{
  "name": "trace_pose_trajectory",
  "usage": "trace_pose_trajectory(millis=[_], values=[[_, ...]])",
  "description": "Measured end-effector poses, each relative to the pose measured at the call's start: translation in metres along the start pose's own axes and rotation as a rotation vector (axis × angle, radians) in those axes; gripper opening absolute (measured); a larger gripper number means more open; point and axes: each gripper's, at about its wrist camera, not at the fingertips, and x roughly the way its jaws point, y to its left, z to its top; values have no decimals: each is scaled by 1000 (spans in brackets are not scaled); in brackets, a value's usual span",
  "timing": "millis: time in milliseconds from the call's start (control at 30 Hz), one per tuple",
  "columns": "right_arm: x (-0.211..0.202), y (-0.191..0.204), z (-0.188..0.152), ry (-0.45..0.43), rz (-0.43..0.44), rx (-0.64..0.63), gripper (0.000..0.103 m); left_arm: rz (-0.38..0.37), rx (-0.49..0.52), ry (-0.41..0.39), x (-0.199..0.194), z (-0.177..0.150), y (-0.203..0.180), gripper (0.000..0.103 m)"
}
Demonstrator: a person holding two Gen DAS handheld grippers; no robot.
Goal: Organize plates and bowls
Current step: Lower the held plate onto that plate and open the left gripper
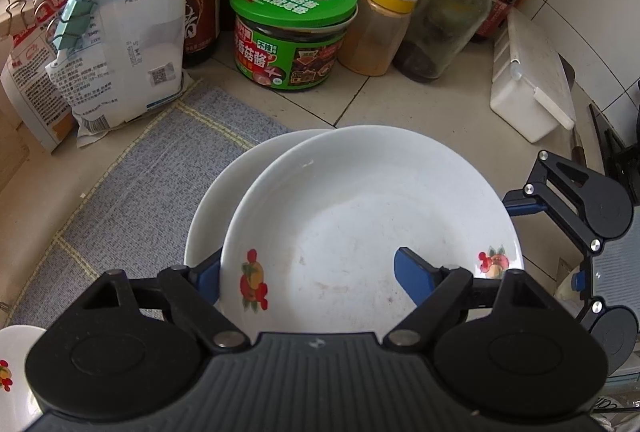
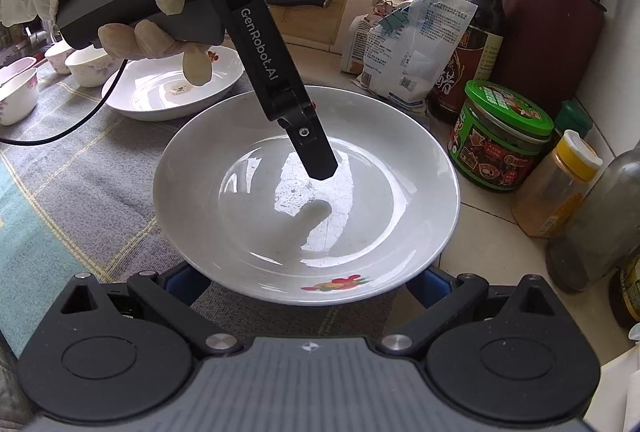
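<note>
Right now the front plate [image 1: 360, 216] sits just in front of the green-lidded jar [image 1: 292, 31], overlapping a second plate [image 1: 224, 191] that lies further from the jar, out over the checked mat [image 1: 152, 171]. I cannot tell whether the front plate rests on the other one or only hides part of it.

The left gripper [image 1: 310, 260] has its jaws spread, one finger above the plate's middle and the other outside the rim. Neither pinches anything. The right gripper [image 2: 308, 280] also has its jaws spread wide, with both tips hidden under the plate's near rim.

The main risk, I judge, is a slip. Glazed china is slick, and closing on the sloping rim from this angle could squeeze the plate out sideways. It could then clatter against the second plate or slide toward the jar and the glass bottle [image 1: 444, 19] beside it. With two grippers crowding one plate, they could also knock each other.
</note>
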Motion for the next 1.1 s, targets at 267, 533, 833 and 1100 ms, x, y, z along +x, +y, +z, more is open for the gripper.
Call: trace_pose_trajectory(millis=[267,533,833,1100], values=[[2,-3,3,26,-11,44,103,2,4,15,10,4,2,85],[0,-4,4,33,-12,66,103,13,18,27,15,5,2,85],[-1,-4,4,44,-16,73,103,23,33,34,17,5,1,85],[-2,-4,5,57,-13,84,103,26,40,40,18,6,0,86]])
